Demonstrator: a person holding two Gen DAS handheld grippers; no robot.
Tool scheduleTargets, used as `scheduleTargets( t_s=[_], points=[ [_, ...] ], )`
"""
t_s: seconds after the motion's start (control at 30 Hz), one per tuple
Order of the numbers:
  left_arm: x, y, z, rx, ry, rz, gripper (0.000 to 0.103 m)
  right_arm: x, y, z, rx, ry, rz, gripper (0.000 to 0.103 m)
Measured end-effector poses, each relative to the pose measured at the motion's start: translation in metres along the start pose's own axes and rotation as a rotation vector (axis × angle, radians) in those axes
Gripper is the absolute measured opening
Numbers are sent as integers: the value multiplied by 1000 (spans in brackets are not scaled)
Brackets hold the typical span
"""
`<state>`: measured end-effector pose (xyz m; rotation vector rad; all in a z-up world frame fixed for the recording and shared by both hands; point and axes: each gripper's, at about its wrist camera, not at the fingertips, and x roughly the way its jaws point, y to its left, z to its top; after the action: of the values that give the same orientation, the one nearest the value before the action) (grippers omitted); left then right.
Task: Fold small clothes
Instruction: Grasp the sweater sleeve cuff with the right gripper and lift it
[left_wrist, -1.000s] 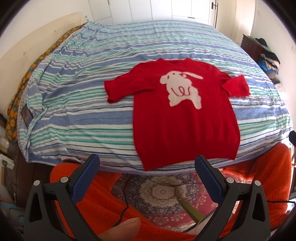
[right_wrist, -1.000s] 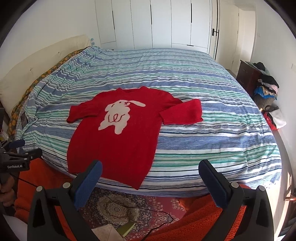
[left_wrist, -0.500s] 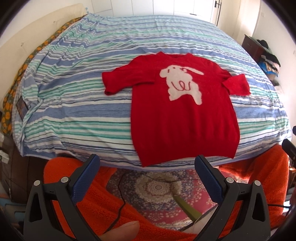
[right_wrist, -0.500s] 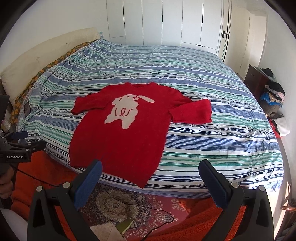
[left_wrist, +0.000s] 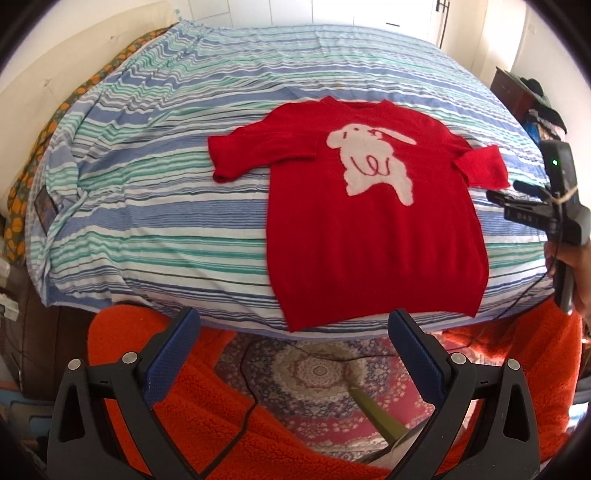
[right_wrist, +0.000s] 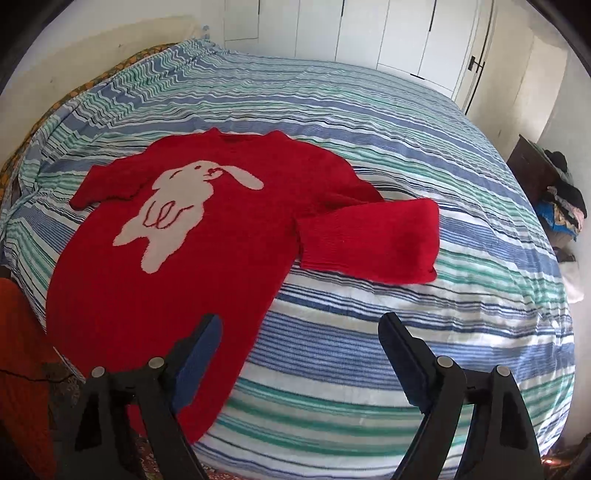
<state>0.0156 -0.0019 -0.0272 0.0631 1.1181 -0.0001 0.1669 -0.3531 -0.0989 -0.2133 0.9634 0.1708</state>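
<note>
- Red sweater lies flat, face up, on the striped bed, hem at the near edge. White rabbit motif on the chest.
- Both sleeves out to the sides. The sleeve on the right lies doubled over beside the body panel, cuff pointing away from it.
- Left gripper: jaws spread, nothing between them, hanging off the near bed edge above the rug.
- Right gripper: jaws have just been closing a bit but are spread wide with nothing between them; it sits low over the sweater's side edge and the bedding.
- Handling, my read: knit, soft, light, no stiffness. It will drape and sag from any pinch point, and it grips the cotton cover rather than sliding.
- Where to grab: the right sleeve's cuff, or the side hem corner nearest the right gripper. Pinch both layers at an edge, not mid-panel.
- Risk: catching the bed cover along with the knit.
</note>
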Motion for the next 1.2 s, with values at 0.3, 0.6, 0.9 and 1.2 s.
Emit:
scheduleTargets(
  t_s=[0.3, 0.6, 0.9, 1.2],
  points=[
    [5, 13, -1, -40, 30, 57, 102, 123, -30, 43, 11, 70, 6, 28],
    [16, -6, 4, 16, 58, 20, 102, -2, -179, -21, 554, -149, 41, 4],
    [6, -43, 11, 131, 15, 1, 102, -25, -262, -95, 819, -132, 14, 4],
    [24, -32, 10, 83, 88, -10, 102, -36, -78, -69, -84, -17, 297, 4]
  ],
)
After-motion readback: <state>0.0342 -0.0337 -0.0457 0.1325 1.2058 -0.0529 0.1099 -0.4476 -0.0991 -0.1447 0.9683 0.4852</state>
